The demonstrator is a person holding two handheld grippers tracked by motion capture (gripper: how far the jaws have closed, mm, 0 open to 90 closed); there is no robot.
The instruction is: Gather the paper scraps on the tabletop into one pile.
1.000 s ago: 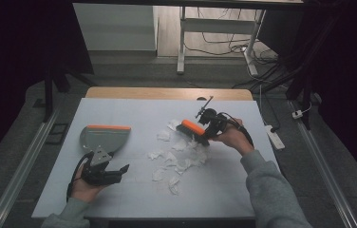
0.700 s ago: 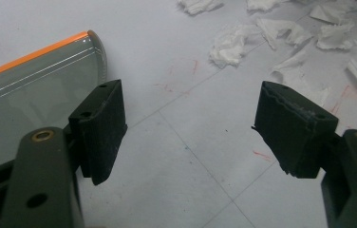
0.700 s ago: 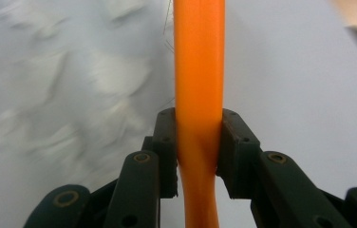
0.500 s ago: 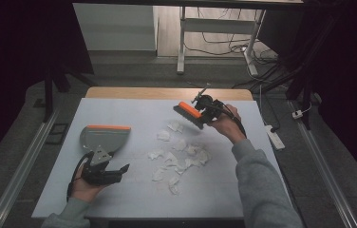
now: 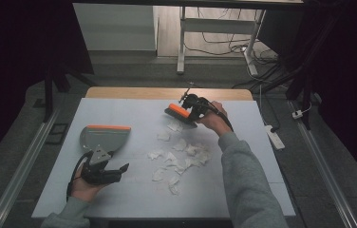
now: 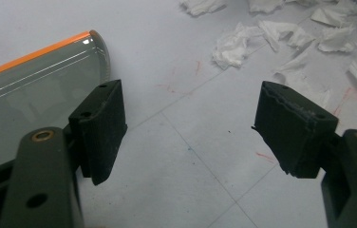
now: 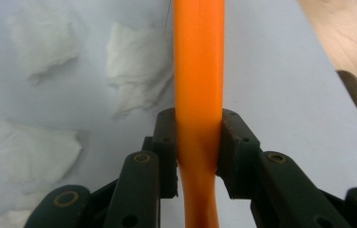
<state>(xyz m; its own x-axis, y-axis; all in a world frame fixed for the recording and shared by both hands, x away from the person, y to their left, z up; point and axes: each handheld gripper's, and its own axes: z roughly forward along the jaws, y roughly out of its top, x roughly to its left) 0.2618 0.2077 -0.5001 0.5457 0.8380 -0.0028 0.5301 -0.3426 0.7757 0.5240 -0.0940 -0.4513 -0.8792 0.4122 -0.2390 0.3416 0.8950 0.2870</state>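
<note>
My right tongs (image 7: pixel 196 142) are clamped on the orange handle of a brush (image 5: pixel 179 112), jaws pinching it from both sides in the right gripper view. The brush sits at the far side of the paper scraps (image 5: pixel 179 156), head low over the desk (image 5: pixel 134 109), just beside the farthest scrap. My left tongs (image 6: pixel 191 128) are spread wide, holding nothing, parked on the desk right behind the dustpan (image 5: pixel 104 137), whose orange-edged lip faces away from me.

Step in hand, as I read it: sweep the scraps into a heap and toward the dustpan. To do it well I'd keep the bristles flat on the surface, start behind the outermost pieces, and pull in short strokes toward me and to the left, so light tissue doesn't flick away. Grip looks firm; the handle bends a bit below the jaws, so I'd avoid pressing hard. The left tongs should take the dustpan handle and turn its lip toward the scraps.

Room: the far wooden edge of the desk is close behind the brush, little space there. The right edge is well apart from the scraps. Plenty of bare desk between scraps and dustpan.
</note>
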